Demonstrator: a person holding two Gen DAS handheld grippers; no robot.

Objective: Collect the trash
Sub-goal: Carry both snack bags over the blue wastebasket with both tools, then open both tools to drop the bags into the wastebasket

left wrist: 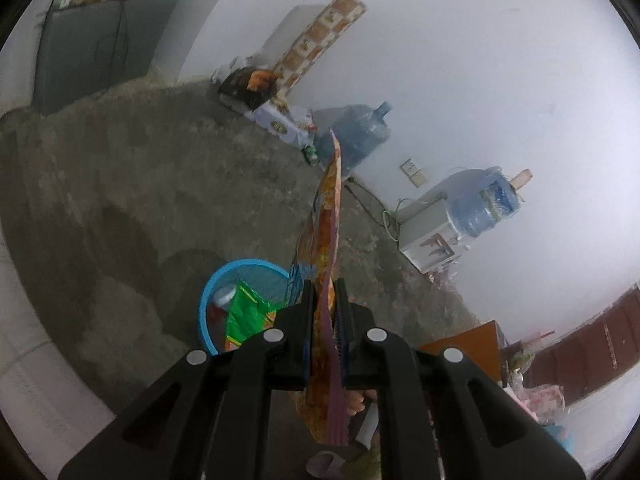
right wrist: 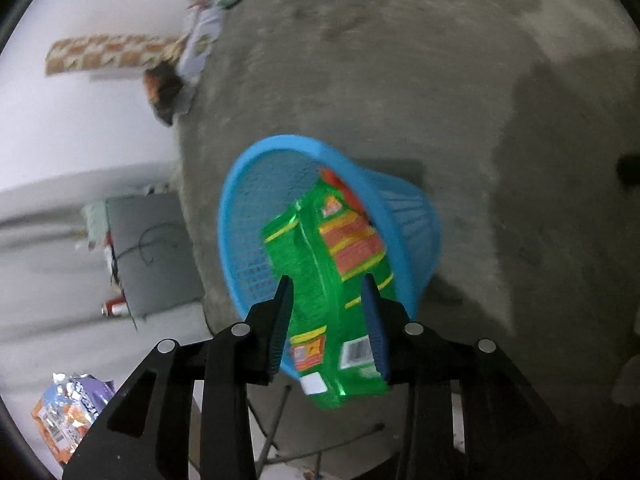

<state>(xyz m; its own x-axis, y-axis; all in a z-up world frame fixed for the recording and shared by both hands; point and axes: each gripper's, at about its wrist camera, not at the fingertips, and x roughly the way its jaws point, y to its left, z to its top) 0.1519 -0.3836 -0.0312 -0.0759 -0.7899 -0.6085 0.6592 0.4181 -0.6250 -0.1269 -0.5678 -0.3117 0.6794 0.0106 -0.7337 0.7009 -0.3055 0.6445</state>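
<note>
Green packet (right wrist: pixel 336 280) over blue basket (right wrist: pixel 240 184) rim

Along the Wall, Across the Floor

The concrete floor (left wrist: pixel 168 168) carries dark, damp-looking patches. Against the white wall (left wrist: pixel 460 60) lean a patterned board (left wrist: pixel 320 36) and a pile of boxes (left wrist: pixel 276 120). Beside them a blue water jug (left wrist: pixel 362 132) lies tilted. Further along stands a white dispenser (left wrist: pixel 424 232) with a second jug (left wrist: pixel 480 208) at its top. A grey cabinet (left wrist: pixel 92 52) sits in the far corner, clutter on top.
</note>
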